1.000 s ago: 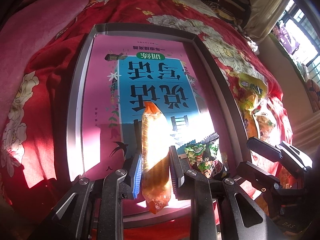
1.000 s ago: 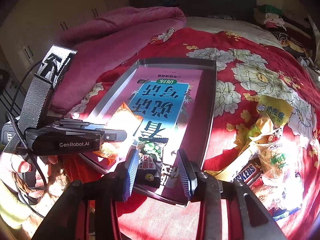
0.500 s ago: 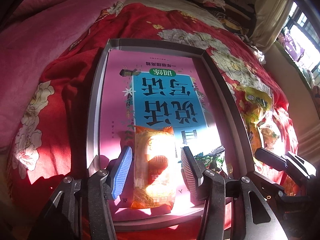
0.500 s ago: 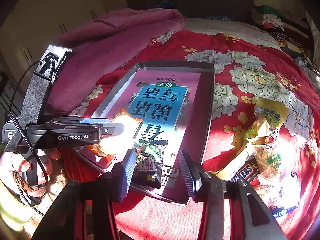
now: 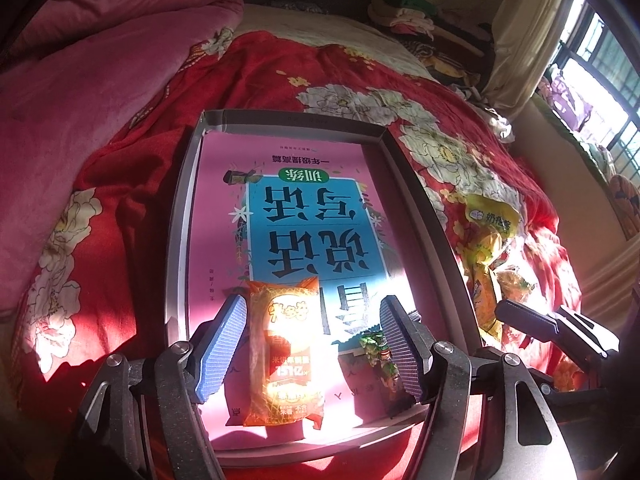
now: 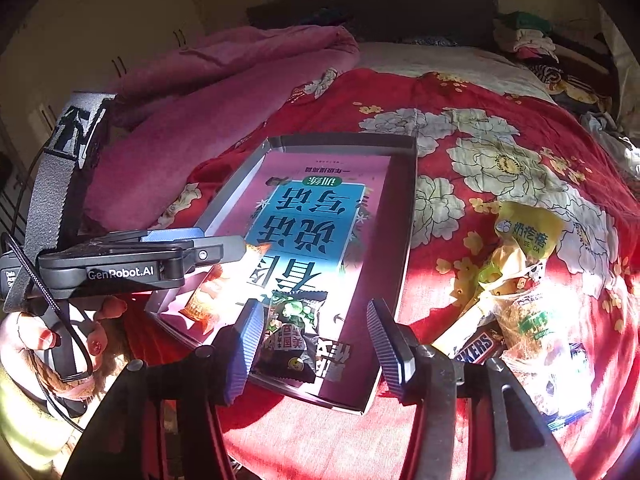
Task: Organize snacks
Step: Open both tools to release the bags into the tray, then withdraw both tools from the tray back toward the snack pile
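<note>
Left wrist view: left gripper [image 5: 312, 342] jaws spread wide, holding nothing; orange snack packet [image 5: 284, 354] lies flat in the tray [image 5: 178, 248] between them, long axis along the fingers. Right wrist view: right gripper [image 6: 316, 350] jaws wide apart, empty, green-and-black packet [image 6: 290, 338] by the left finger; loose snack pile [image 6: 520, 300] on the bed lies right, nearer this hand.

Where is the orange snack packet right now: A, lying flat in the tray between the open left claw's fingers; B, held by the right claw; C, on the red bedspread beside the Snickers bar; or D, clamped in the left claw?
A: the orange snack packet lies flat on the tray floor, and the left claw stands open around it with a gap on both sides.
</note>
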`<move>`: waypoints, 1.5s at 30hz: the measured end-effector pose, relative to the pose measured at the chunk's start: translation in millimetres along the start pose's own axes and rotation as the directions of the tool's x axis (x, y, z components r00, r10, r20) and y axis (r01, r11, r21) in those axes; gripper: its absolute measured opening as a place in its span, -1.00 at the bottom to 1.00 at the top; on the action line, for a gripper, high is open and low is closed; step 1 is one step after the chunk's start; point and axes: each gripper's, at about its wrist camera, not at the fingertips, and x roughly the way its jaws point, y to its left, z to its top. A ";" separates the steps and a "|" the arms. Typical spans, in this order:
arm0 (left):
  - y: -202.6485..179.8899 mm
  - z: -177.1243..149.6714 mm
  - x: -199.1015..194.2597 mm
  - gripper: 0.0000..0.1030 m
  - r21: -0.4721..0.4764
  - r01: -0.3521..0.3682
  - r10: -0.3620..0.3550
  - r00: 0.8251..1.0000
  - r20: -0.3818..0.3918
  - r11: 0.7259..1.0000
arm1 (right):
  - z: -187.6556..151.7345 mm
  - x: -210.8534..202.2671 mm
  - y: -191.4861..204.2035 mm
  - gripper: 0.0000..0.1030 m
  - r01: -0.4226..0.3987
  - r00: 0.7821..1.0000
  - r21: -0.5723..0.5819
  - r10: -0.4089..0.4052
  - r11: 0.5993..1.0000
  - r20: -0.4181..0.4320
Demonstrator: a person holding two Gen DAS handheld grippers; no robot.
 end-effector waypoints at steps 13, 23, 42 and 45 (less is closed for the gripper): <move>-21.2 1.1 -21.6 0.48 0.034 0.027 -0.028 0.999 0.046 0.999 | 7.1 -20.8 -10.1 0.29 0.044 0.995 0.035 -0.047 0.998 0.092; -51.3 -4.5 -30.9 0.48 0.049 0.020 -0.022 0.999 0.035 0.999 | 11.2 -41.2 -17.8 0.41 0.058 0.986 0.052 -0.065 0.997 0.155; -102.2 -14.2 -43.0 0.48 0.099 0.048 -0.051 0.998 0.031 0.994 | 3.3 -88.4 -57.9 0.55 0.038 0.960 0.151 -0.079 0.988 0.270; -108.1 -16.1 -44.1 0.48 0.110 0.044 -0.048 0.998 0.029 0.993 | 1.3 -93.7 -64.4 0.56 0.040 0.957 0.165 -0.086 0.985 0.277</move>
